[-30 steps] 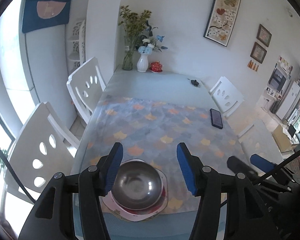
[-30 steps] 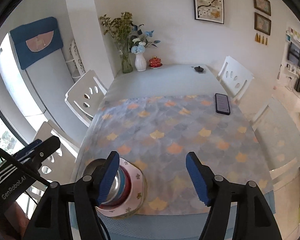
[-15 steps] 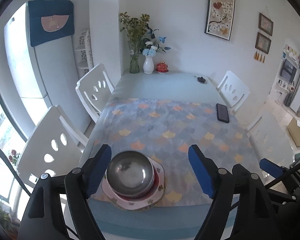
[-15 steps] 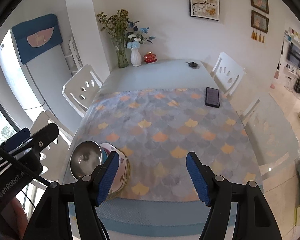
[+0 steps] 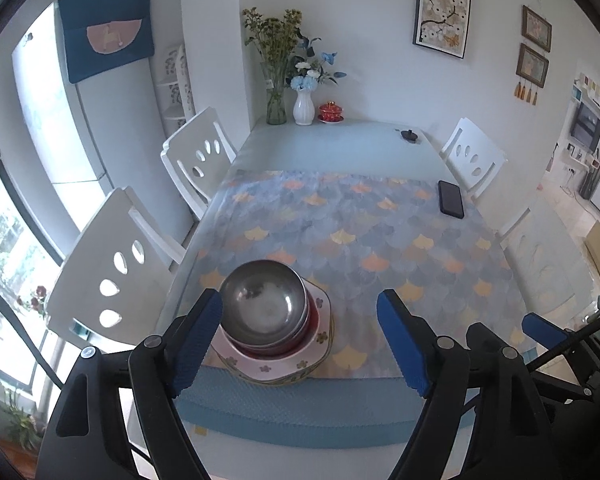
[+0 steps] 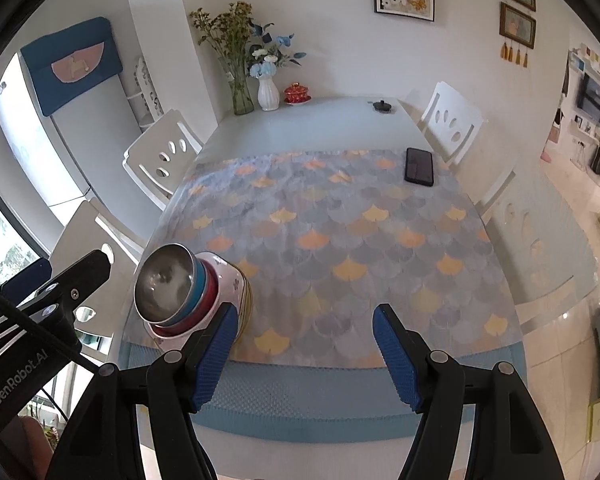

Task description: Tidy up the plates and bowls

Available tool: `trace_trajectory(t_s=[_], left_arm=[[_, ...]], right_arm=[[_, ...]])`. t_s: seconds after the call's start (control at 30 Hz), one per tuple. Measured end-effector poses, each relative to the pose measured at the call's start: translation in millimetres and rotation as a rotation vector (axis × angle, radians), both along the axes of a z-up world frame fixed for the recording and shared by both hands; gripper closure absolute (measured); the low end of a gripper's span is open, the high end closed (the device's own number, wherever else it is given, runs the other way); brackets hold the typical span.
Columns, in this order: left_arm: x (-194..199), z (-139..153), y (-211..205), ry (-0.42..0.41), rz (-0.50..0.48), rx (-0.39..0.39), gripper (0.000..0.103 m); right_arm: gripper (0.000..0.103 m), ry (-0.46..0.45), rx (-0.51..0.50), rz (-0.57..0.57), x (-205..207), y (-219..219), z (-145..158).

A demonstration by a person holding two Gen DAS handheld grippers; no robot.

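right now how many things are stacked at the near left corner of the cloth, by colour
steel bowl: 1
blue bowl: 1
red bowl: 1
white flowered plate: 1
total: 4, as far as the right wrist view shows; anything hidden deeper in the stack cannot be told

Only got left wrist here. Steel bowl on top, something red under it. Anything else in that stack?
Observer: Yes. The right wrist view shows a blue bowl sandwiched between the steel bowl and the red bowl.
Operator: Right gripper holding anything?
Observer: No. The right gripper is open, with only tablecloth between its fingers. The flowered plate under the bowls sits off to their left.
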State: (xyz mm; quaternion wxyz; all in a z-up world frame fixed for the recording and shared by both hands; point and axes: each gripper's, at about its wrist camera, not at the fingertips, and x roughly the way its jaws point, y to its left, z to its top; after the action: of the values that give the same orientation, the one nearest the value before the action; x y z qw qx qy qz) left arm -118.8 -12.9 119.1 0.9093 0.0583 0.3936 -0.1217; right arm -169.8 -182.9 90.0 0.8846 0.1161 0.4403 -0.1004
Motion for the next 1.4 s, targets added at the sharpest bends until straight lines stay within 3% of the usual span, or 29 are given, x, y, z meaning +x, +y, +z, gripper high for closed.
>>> trace_trajectory(t_s=[0.23, 0.5, 0.63, 0.93, 1.4], left_arm=[[-1.8, -1.4, 2.8, 0.004, 0.013, -0.001, 0.025], [10.5, -2.5, 17.3, -0.094, 0.148, 0.081, 0.024], [20.0, 0.4, 25.2, -0.114, 0.169, 0.109, 0.023], [40.0, -1.3, 21.4, -0.044, 0.072, 0.030, 0.021], [81.7, -7.7, -6.9, -0.030, -0.072, 0.053, 0.021]], right_arm=[[0.035, -0.006, 0.044, 0.008, -3.4, -1.3, -1.1], [0.035, -0.021, 0.090, 0.035, 1.2, 3.3, -4.5], [0.035, -0.014, 0.120, 0.038, 9.5, 7.0, -9.6], [0.035, -0.044, 0.174, 0.031, 27.9, 6.8, -5.4], [0.035, -0.026, 0.129, -0.105, 55.1, -7.0, -9.1]])
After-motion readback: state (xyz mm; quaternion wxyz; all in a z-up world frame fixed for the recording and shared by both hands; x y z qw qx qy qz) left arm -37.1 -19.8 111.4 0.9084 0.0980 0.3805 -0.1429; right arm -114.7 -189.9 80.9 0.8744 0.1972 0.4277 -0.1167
